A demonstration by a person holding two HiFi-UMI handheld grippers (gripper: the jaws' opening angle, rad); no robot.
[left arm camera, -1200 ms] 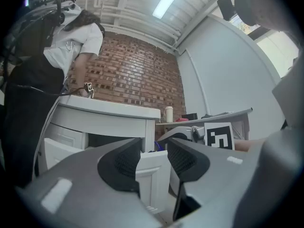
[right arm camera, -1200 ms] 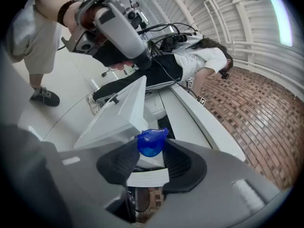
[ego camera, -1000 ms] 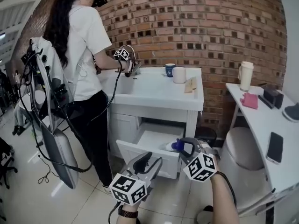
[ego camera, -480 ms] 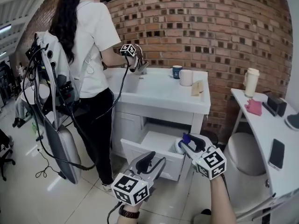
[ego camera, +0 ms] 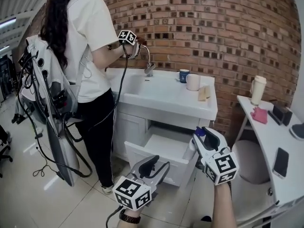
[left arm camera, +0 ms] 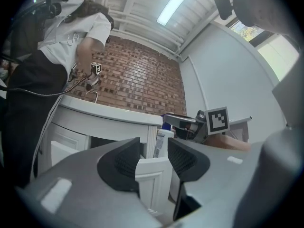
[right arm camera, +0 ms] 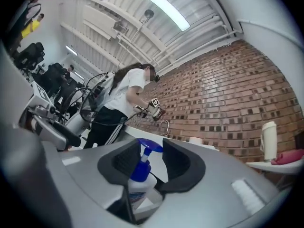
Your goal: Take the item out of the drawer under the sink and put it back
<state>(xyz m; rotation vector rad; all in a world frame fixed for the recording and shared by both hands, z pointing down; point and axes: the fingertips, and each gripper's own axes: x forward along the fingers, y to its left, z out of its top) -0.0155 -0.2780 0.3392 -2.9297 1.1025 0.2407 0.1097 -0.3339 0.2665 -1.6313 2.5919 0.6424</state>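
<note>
A white pump bottle point(ego camera: 191, 150) with a blue pump head hangs above the right end of the open white drawer point(ego camera: 153, 154) under the sink point(ego camera: 164, 97). My right gripper point(ego camera: 199, 134) grips it by the neck, jaws closing tight on it. In the right gripper view the bottle point(right arm camera: 136, 180) sits between the dark pads point(right arm camera: 122, 161) of the right gripper point(right arm camera: 145, 163). My left gripper point(ego camera: 155, 165) hovers open in front of the drawer, holding nothing. Seen from the left gripper point(left arm camera: 153, 158), the bottle point(left arm camera: 164, 142) stands beyond the drawer's corner point(left arm camera: 153, 184).
A person point(ego camera: 85, 56) stands at the sink's left with a gripper at the faucet point(ego camera: 148, 65). Two mugs point(ego camera: 189, 79) sit on the counter. A toilet point(ego camera: 249, 167) and a side table point(ego camera: 278, 141) with a cup, pink cloth and phone are at the right.
My right gripper has risen and moved right with the bottle, from inside the drawer to above its right end. The left gripper has barely moved.
</note>
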